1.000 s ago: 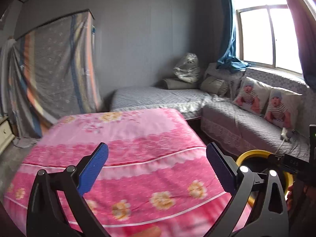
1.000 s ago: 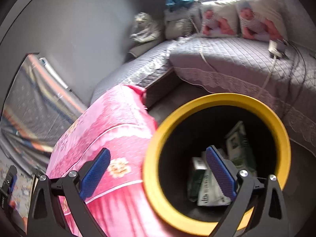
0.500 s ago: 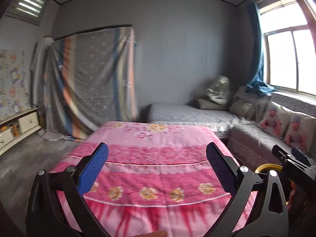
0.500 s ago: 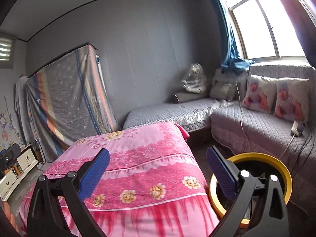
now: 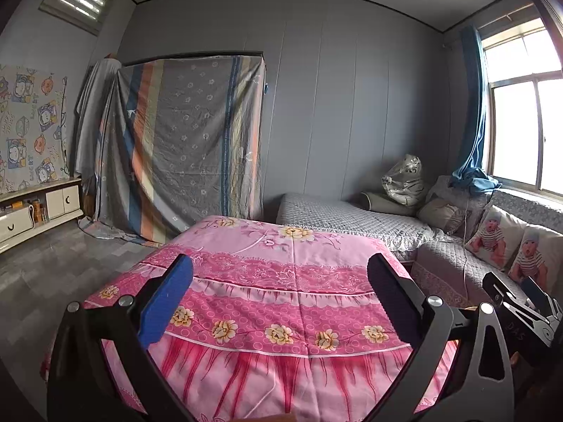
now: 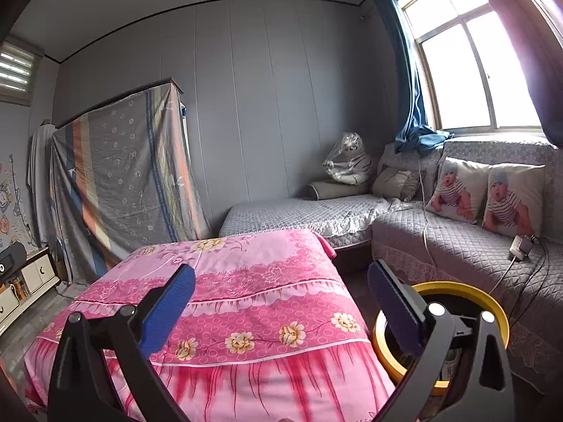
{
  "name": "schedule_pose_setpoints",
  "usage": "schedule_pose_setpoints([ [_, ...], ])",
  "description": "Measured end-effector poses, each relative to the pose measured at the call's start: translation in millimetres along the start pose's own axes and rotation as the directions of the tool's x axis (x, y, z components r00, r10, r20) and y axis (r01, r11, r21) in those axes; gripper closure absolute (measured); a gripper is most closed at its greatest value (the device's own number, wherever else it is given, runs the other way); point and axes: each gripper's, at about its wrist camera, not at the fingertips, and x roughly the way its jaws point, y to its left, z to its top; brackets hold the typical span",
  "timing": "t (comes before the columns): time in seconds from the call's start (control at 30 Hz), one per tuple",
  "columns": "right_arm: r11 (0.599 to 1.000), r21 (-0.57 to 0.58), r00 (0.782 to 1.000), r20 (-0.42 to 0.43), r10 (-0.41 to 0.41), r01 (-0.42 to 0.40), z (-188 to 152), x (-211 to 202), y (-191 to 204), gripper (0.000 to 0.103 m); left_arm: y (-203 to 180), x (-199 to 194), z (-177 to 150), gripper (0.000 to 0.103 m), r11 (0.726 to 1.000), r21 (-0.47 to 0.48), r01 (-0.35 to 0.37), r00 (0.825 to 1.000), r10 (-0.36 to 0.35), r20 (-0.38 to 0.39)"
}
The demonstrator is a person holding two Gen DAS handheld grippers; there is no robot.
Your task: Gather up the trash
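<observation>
Pink floral cloth [image 5: 281, 288] fills lower centre of both views, nothing on it. Left gripper [image 5: 278, 299] has fingers spread wide, holding nothing. Right gripper [image 6: 281, 302] same, spread and empty. Yellow-rimmed bin [image 6: 468, 290] sits lower right in right wrist view, beside the cloth; contents mostly hidden behind the finger. Grey sofa [image 6: 440, 239] at right.

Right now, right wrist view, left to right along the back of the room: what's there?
White cabinet → striped draped sheet → grey daybed → wrapped plush tiger → blue curtain → baby-print pillows.
</observation>
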Motion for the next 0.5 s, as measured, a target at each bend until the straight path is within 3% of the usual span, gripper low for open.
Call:
schedule_pose_setpoints([
  [0.5, 1.0, -0.02, 1.0, 0.005, 0.008, -0.008, -2.2, -1.6, 3.7, 0.008, 0.0, -0.7, -3.5, 0.008, 1.0, -0.011, 0.009, 1.0, -0.009, -0.006],
])
